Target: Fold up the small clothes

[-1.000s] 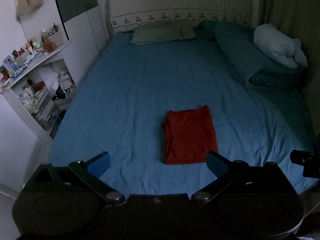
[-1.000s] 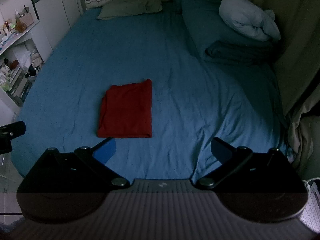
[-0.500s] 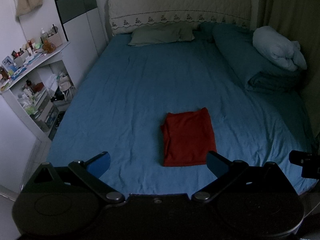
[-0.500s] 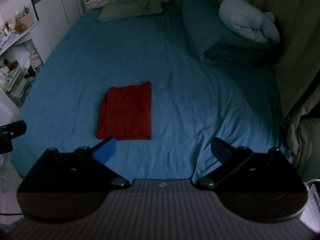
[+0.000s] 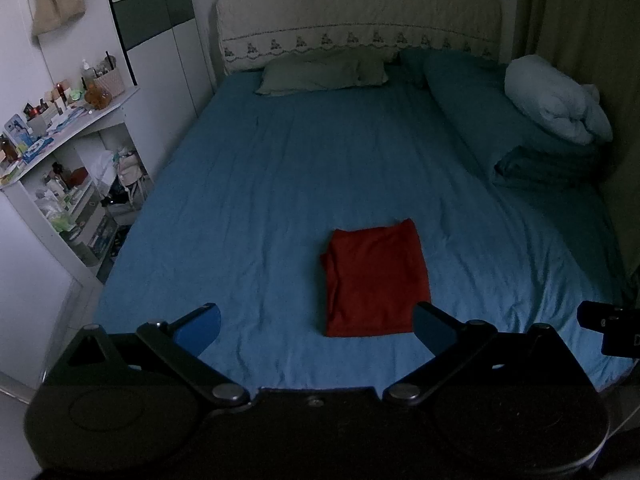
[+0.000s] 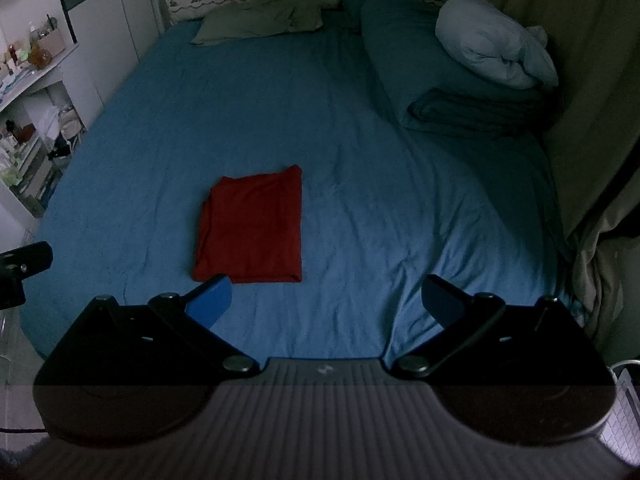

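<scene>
A red garment [image 5: 374, 278] lies folded into a flat rectangle on the blue bed sheet [image 5: 280, 184], near the foot of the bed. It also shows in the right wrist view [image 6: 252, 226]. My left gripper [image 5: 318, 326] is open and empty, held back above the bed's near edge, the garment's near edge between its fingers. My right gripper [image 6: 328, 300] is open and empty, to the right of the garment. Its left fingertip [image 6: 212, 298] overlaps the garment's near left corner in view.
A green pillow [image 5: 320, 74] lies at the headboard. A long teal bolster [image 5: 480, 108], a white bundled duvet [image 5: 556, 106] and a folded dark blanket [image 5: 548, 168] lie along the right side. A cluttered white shelf [image 5: 60, 152] stands left of the bed. Curtains [image 6: 592, 100] hang on the right.
Both grippers have drawn back slightly from the bed, so the garment looks a little farther and smaller. The garment has not moved. Both grippers stay open.
</scene>
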A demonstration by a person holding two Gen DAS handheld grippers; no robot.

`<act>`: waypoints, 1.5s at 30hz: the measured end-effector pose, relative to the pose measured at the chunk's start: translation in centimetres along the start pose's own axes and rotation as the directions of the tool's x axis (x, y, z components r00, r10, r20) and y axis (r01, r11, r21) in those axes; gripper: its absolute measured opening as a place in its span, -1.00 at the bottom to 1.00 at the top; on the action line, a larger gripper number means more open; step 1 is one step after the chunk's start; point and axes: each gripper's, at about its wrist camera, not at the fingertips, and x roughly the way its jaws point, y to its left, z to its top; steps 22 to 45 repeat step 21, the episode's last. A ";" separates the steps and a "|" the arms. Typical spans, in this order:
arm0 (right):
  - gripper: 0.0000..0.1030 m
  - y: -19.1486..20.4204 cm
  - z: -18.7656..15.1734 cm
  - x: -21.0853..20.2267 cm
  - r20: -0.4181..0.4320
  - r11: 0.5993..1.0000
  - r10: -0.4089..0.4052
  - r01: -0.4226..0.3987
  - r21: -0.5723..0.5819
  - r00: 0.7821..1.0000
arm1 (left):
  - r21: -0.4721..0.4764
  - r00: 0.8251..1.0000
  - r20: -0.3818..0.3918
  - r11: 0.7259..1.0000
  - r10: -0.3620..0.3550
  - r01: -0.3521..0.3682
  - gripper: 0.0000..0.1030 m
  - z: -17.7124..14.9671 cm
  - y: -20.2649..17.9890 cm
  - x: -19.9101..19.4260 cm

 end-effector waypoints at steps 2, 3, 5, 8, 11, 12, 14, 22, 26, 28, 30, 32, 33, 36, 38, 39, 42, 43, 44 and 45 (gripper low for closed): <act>1.00 0.0 0.0 0.0 0.000 1.000 0.001 -0.001 -0.001 1.000 | 0.001 1.000 0.000 1.000 0.002 -0.002 1.00 0.0 -0.1 0.0; 1.00 0.0 0.0 0.0 0.001 1.000 -0.001 0.001 -0.001 1.000 | 0.001 1.000 0.000 1.000 0.002 -0.002 1.00 0.0 -0.1 0.0; 1.00 0.0 0.0 -0.1 0.002 1.000 0.000 0.000 -0.001 1.000 | 0.001 1.000 -0.002 1.000 -0.001 0.001 1.00 0.0 -0.1 0.0; 1.00 0.0 0.0 0.0 0.003 1.000 -0.001 0.001 -0.002 1.000 | -0.002 1.000 -0.003 1.000 0.003 -0.003 1.00 0.1 -0.2 -0.1; 1.00 0.4 0.0 0.0 0.006 1.000 -0.004 0.004 -0.001 1.000 | -0.005 1.000 0.008 1.000 0.004 -0.004 1.00 0.1 -0.3 -0.2; 1.00 0.4 0.0 -0.1 0.006 1.000 -0.003 0.003 -0.001 1.000 | -0.006 1.000 0.011 1.000 0.004 -0.004 1.00 0.1 -0.4 -0.2; 1.00 0.3 0.0 0.0 0.005 1.000 -0.004 0.004 -0.001 1.000 | -0.009 1.000 0.012 1.000 0.008 -0.008 1.00 0.1 -0.3 -0.2; 1.00 0.3 0.2 0.0 0.005 1.000 -0.003 0.003 0.000 1.000 | -0.012 1.000 0.019 1.000 0.017 -0.017 1.00 0.2 -0.2 -0.3; 1.00 0.3 0.2 0.0 0.005 1.000 -0.003 0.003 0.000 1.000 | -0.012 1.000 0.019 1.000 0.017 -0.017 1.00 0.2 -0.2 -0.3; 1.00 0.3 0.2 0.0 0.005 1.000 -0.003 0.003 0.000 1.000 | -0.012 1.000 0.019 1.000 0.017 -0.017 1.00 0.2 -0.2 -0.3; 1.00 0.3 0.2 0.0 0.005 1.000 -0.003 0.003 0.000 1.000 | -0.012 1.000 0.019 1.000 0.017 -0.017 1.00 0.2 -0.2 -0.3; 1.00 0.3 0.2 0.0 0.005 1.000 -0.003 0.003 0.000 1.000 | -0.012 1.000 0.019 1.000 0.017 -0.017 1.00 0.2 -0.2 -0.3; 1.00 0.3 0.2 0.0 0.005 1.000 -0.003 0.003 0.000 1.000 | -0.012 1.000 0.019 1.000 0.017 -0.017 1.00 0.2 -0.2 -0.3; 1.00 0.3 0.2 0.0 0.005 1.000 -0.003 0.003 0.000 1.000 | -0.012 1.000 0.019 1.000 0.017 -0.017 1.00 0.2 -0.2 -0.3; 1.00 0.3 0.2 0.0 0.005 1.000 -0.003 0.003 0.000 1.000 | -0.012 1.000 0.019 1.000 0.017 -0.017 1.00 0.2 -0.2 -0.3; 1.00 0.3 0.2 0.0 0.005 1.000 -0.003 0.003 0.000 1.000 | -0.012 1.000 0.019 1.000 0.017 -0.017 1.00 0.2 -0.2 -0.3; 1.00 0.3 0.2 0.0 0.005 1.000 -0.003 0.003 0.000 1.000 | -0.012 1.000 0.019 1.000 0.017 -0.017 1.00 0.2 -0.2 -0.3; 1.00 0.3 0.2 0.0 0.005 1.000 -0.003 0.003 0.000 1.000 | -0.012 1.000 0.019 1.000 0.017 -0.017 1.00 0.2 -0.2 -0.3; 1.00 0.3 0.2 0.0 0.005 1.000 -0.003 0.003 0.000 1.000 | -0.012 1.000 0.019 1.000 0.017 -0.017 1.00 0.2 -0.2 -0.3; 1.00 0.3 0.2 0.0 0.005 1.000 -0.003 0.003 0.000 1.000 | -0.012 1.000 0.019 1.000 0.017 -0.017 1.00 0.2 -0.2 -0.3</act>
